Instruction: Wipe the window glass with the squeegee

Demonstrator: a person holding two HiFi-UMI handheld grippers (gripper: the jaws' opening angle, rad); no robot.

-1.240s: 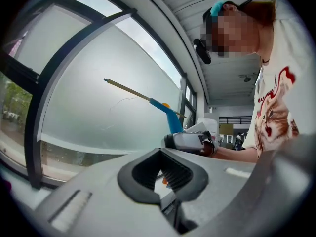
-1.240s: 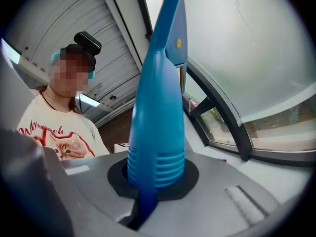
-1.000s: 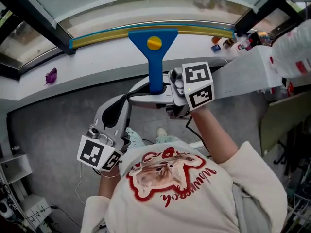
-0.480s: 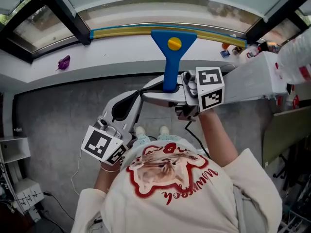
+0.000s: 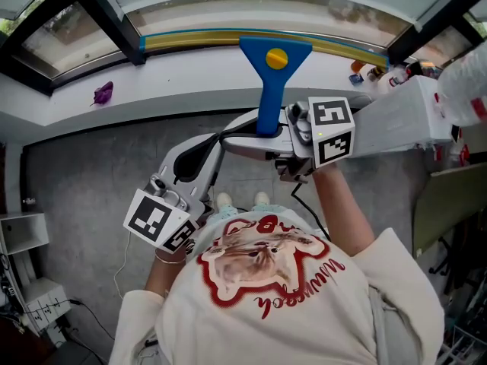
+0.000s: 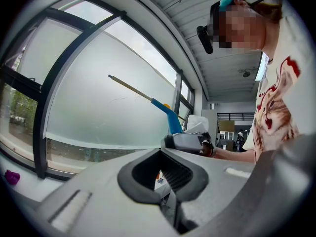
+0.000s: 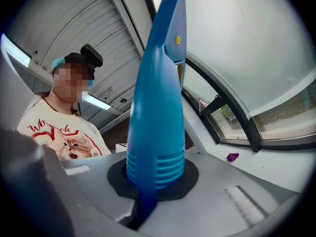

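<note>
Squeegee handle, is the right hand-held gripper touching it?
Touching. The right gripper view shows the right hand-held gripper with its jaws shut around the ribbed end of the blue squeegee handle, with no gap.

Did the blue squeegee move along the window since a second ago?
No, hardly: the squeegee blade's left end still meets the dark window bar, as before. The camera shifted instead.

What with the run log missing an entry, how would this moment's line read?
right claw: shut on blue plastic squeegee | blade: against frosted window glass | left claw: shut, empty
</note>
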